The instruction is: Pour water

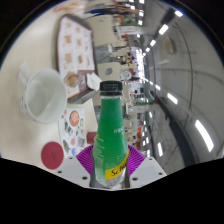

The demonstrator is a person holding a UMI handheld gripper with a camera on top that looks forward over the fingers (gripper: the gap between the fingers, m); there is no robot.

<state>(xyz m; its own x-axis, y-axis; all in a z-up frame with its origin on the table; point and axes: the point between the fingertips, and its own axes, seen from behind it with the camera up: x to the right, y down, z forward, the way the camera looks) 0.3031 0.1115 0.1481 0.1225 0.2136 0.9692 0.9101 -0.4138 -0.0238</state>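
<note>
Two pads (88, 157) of my tongs (112, 163) clench the green bottle (113, 128), upright between them; white cup (40, 95) beyond on the counter (30, 135).

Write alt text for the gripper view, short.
A green plastic bottle with a white cap and yellow label stands upright between the gripper fingers, whose purple pads close on its sides. Beyond them, a clear plastic pitcher and a red round lid sit on a white table.

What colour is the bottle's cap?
White, on the green bottle gripped between the fingers; gripper view.
</note>
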